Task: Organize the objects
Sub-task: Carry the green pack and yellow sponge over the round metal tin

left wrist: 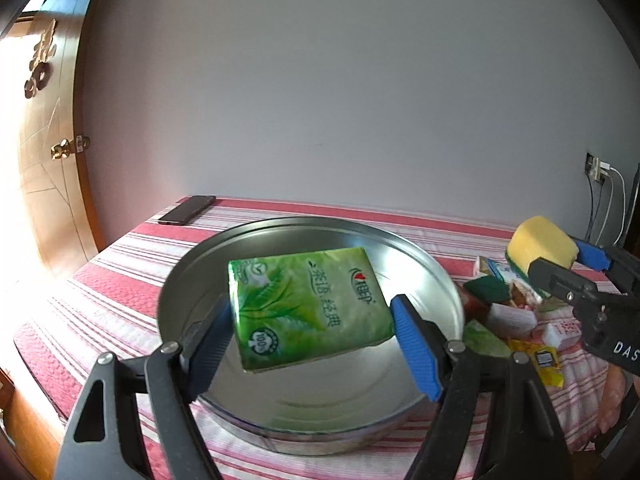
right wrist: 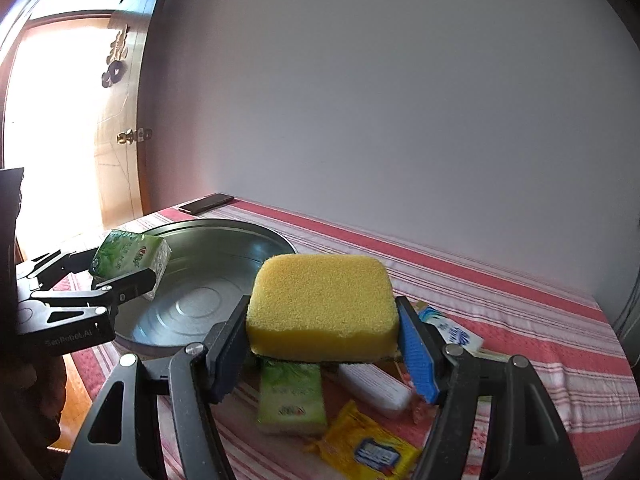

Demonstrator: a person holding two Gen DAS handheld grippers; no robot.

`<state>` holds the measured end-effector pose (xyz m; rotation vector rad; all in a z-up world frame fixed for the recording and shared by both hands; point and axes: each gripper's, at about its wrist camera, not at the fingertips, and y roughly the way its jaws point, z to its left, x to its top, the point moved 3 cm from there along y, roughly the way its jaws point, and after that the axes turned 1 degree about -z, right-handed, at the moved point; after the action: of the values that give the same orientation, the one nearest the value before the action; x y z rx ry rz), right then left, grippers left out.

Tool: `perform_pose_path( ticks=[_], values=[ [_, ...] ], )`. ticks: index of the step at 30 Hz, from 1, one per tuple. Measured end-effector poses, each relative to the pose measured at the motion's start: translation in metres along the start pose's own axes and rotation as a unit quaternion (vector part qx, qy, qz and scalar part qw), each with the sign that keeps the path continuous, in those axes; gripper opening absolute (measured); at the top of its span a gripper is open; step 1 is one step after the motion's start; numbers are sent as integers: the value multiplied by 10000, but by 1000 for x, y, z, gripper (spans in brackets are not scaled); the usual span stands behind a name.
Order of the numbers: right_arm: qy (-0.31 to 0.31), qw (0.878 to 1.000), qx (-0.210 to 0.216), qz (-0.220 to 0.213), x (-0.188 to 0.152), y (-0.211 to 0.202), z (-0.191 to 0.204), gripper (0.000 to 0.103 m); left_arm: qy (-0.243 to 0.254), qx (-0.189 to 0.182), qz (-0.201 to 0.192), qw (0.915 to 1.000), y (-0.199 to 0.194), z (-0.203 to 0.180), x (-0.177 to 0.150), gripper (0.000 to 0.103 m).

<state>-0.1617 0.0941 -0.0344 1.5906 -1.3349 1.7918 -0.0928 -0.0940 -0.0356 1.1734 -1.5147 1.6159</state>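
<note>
One green tissue pack (left wrist: 310, 306) is clamped between the left gripper (left wrist: 312, 344) fingers, held above the single metal pan (left wrist: 192, 280). One yellow sponge (right wrist: 322, 306) is clamped between the right gripper (right wrist: 322, 344) fingers; beneath them on the striped counter (right wrist: 540, 320), a second green tissue pack (right wrist: 290, 398) and one yellow packet (right wrist: 366, 444) are seen.

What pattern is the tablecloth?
Red and white stripes on the tablecloth, clearest in the right wrist view.

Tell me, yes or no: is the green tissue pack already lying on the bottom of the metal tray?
No: the green tissue pack is clamped in the left gripper and hangs above the metal tray, clear of its bottom.
</note>
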Motion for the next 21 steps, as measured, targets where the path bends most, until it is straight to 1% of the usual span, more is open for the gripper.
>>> perform_pose_path(
  ticks=[10,21],
  values=[
    [-208,9994,254,137,19,30,22,70,-22,165,91,9998,13,22,8,79],
    [-255,9982,429,334,26,57,38,70,-14,224,297,9993,30,39,15,79]
  ],
)
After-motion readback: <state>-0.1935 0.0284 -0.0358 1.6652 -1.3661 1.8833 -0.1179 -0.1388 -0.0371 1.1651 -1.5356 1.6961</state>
